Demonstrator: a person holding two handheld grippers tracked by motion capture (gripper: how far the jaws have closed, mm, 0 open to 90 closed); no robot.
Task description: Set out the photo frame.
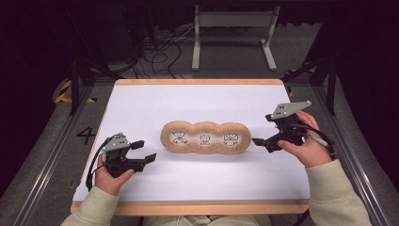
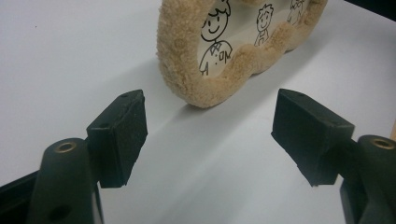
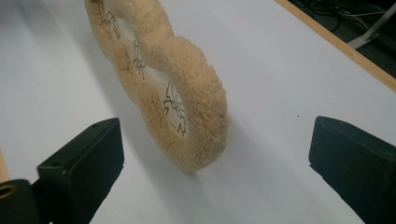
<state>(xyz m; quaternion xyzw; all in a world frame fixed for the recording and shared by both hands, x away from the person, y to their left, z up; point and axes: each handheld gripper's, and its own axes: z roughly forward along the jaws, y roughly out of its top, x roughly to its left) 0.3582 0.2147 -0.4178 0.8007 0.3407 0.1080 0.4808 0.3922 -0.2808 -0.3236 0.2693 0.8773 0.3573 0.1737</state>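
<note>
A tan plush frame [image 1: 205, 137] with three lobes, each holding a small cartoon drawing, lies in the middle of the white table [image 1: 197, 101]. My left gripper [image 1: 145, 150] rests on the table to its left, a short way off, with jaws wide apart. In the left gripper view the plush frame [image 2: 187, 84] lies ahead of my left gripper [image 2: 210, 135], and nothing is between the pads. My right gripper [image 1: 262, 143] points at the frame's right end from close by. In the right gripper view that end of the plush frame [image 3: 196, 98] sits just ahead of my open right gripper [image 3: 222, 151], untouched by either pad.
The table has a wooden rim [image 1: 197, 206]. Beyond its far edge a grey metal stand [image 1: 233, 35] and loose cables [image 1: 160, 54] lie on the dark floor. Yellow-and-black tape [image 1: 63, 92] marks the floor at left.
</note>
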